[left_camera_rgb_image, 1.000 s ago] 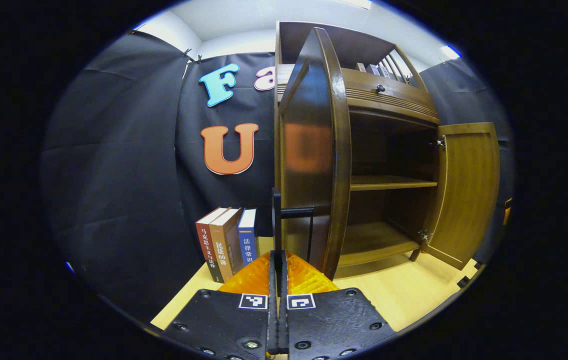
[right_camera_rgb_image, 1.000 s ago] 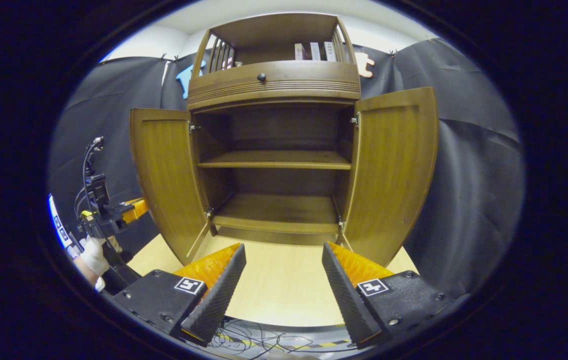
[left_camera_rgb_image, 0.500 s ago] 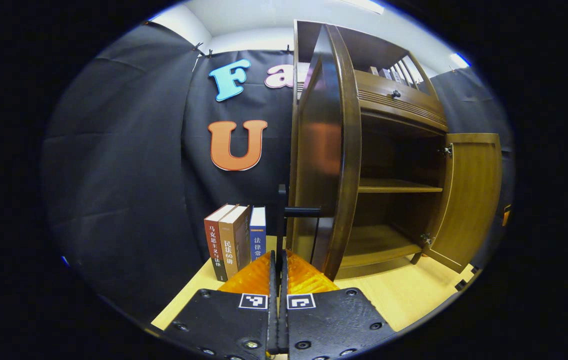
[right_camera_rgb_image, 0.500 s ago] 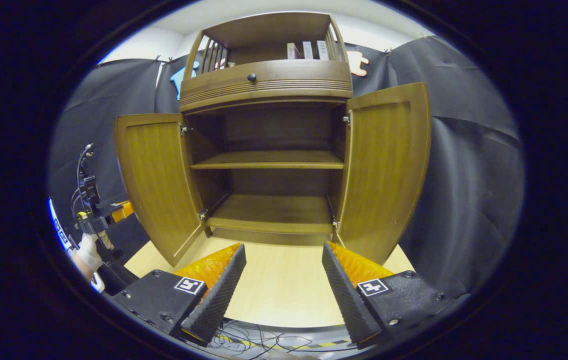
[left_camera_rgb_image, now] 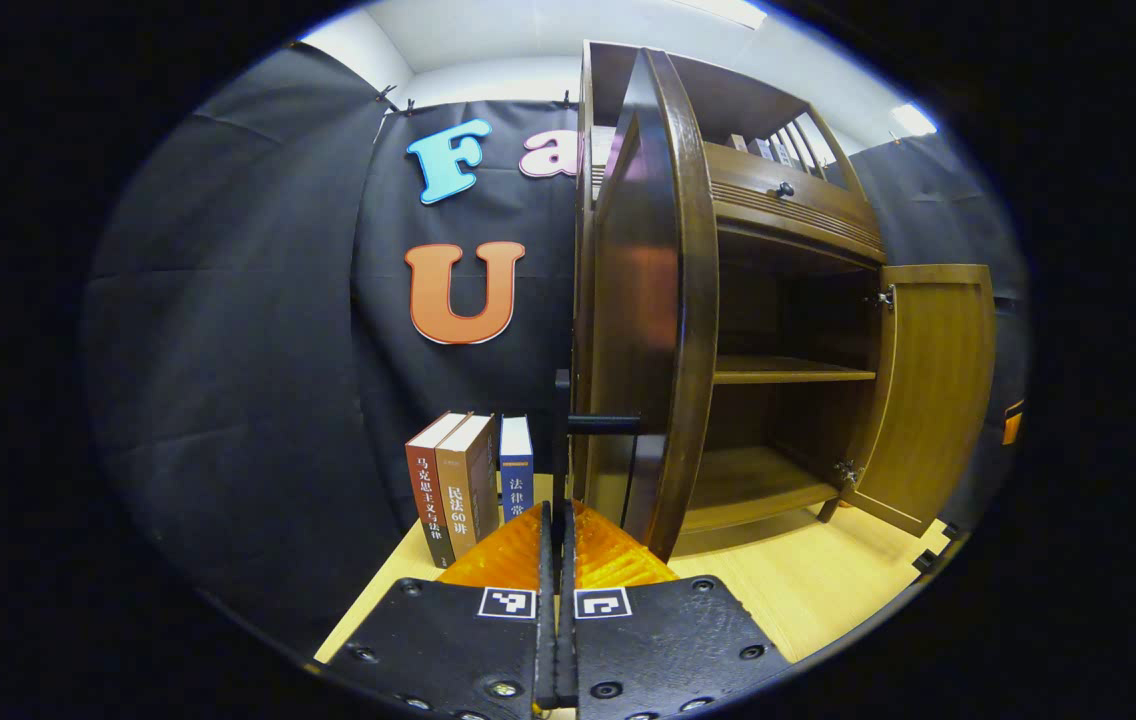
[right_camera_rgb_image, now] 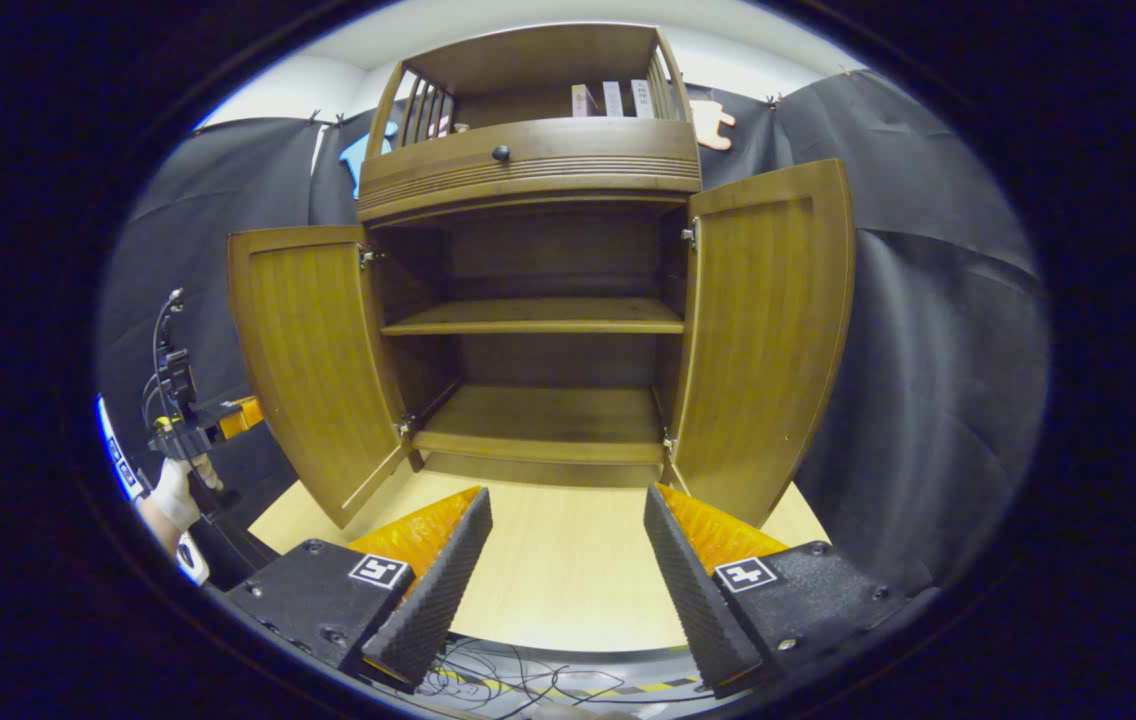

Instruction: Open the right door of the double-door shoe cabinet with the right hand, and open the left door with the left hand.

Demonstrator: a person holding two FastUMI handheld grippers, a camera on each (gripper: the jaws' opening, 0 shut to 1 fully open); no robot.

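Up close in the left gripper view, the left gripper (left_camera_rgb_image: 558, 520) has its two fingers pressed together on the thin black bar of the left door's handle (left_camera_rgb_image: 600, 424), which rises from between the fingertips. Just past it the left door (left_camera_rgb_image: 640, 330) stands edge-on, swung well out from the shoe cabinet (left_camera_rgb_image: 788, 200). Three books (left_camera_rgb_image: 468, 480) stand upright on the pale floor (left_camera_rgb_image: 808, 590) beside the cabinet, against the black cloth.

In the right gripper view, the right gripper (right_camera_rgb_image: 568, 520) hangs with its fingers spread wide, touching nothing, over bare floor in front of the cabinet. From here both doors show their inner faces: the left door (right_camera_rgb_image: 313, 350) and the right door (right_camera_rgb_image: 763, 330), two in all, both open. Between them lie two shelves (right_camera_rgb_image: 538, 318). At the far left a gloved hand (right_camera_rgb_image: 173, 490) holds the other gripper by the left door's outer side. Above the doors sits one drawer with a dark knob (right_camera_rgb_image: 501, 153), and three books (right_camera_rgb_image: 613, 98) stand on the top shelf.
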